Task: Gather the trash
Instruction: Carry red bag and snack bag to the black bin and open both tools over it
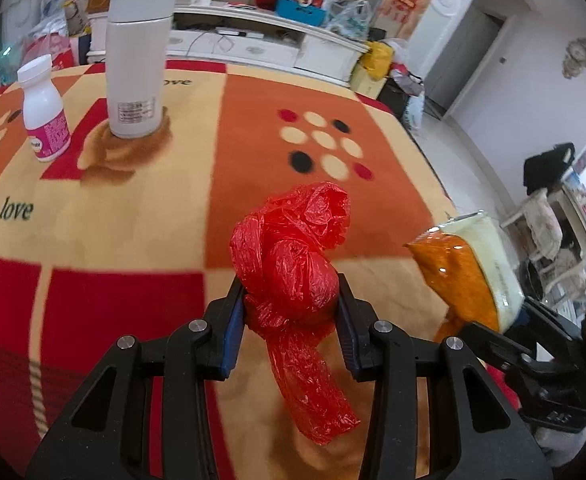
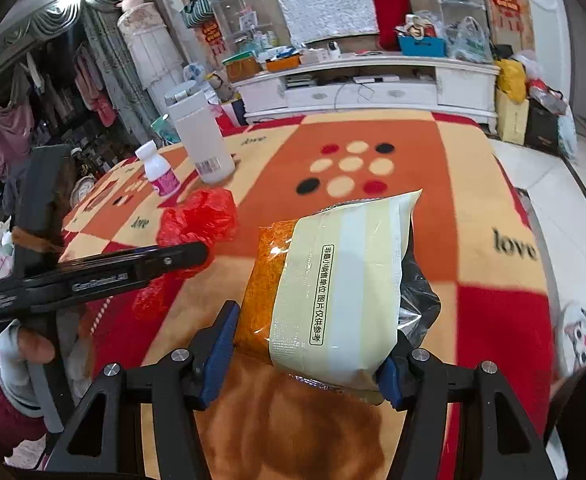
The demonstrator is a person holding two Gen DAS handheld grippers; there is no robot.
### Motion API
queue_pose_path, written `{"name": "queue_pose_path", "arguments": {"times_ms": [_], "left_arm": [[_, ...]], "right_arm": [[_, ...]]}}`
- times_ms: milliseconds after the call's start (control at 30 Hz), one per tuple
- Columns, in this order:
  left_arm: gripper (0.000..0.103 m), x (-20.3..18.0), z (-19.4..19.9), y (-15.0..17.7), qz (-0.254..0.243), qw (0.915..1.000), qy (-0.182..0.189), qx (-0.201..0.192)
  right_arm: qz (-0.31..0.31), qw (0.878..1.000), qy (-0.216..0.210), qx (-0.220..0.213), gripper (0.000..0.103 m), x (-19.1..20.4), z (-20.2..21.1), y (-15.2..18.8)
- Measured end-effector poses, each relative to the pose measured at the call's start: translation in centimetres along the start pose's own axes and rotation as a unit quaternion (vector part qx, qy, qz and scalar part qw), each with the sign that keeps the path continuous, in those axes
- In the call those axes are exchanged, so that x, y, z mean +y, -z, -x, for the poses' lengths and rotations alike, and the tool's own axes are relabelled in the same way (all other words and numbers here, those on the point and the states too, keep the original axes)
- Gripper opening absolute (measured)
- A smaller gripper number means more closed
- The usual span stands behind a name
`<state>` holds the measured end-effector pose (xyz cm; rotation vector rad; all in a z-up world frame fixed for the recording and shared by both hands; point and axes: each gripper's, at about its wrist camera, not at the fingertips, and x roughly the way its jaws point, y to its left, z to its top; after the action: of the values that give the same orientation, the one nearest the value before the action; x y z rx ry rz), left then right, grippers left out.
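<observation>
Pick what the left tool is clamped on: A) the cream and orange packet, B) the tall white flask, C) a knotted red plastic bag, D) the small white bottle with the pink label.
C: in the left wrist view the left tool has its pads pressed against both sides of the red bag, while the packet sits in the right tool.

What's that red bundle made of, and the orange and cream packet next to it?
The red bundle, pinched in the left gripper, looks like thin plastic film: translucent, crinkled, knotted. The orange and cream packet, held in the right gripper, seems to be glossy plastic wrapper, judging by its highlights and crimped end.
</observation>
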<state>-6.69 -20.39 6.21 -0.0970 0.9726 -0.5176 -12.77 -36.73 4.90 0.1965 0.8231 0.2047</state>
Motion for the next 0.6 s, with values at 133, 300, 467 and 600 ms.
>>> {"name": "queue_pose_path", "arguments": {"times_ms": [133,300,467,600], "left_arm": [[0.039,-2.1,0.9,1.7,-0.012,0.9999,0.01,0.0],[0.039,-4.9,1.3,2.5,-0.028,0.9992,0.027,0.002],[0.039,-7.7,1.2,3.3,-0.051,0.9979,0.039,0.003],[0.039,-9.4,0.8,3.7,-0.063,0.9969,0.046,0.01]], "right_arm": [[-0.017,1.0,0.009,0.001,0.059,-0.8,1.6,2.0],[-0.031,0.999,0.027,-0.003,0.059,-2.0,3.7,3.6],[-0.048,0.998,0.038,-0.011,0.059,-3.3,5.7,5.1],[-0.06,0.997,0.048,-0.013,0.059,-4.4,6.9,6.1]]}}
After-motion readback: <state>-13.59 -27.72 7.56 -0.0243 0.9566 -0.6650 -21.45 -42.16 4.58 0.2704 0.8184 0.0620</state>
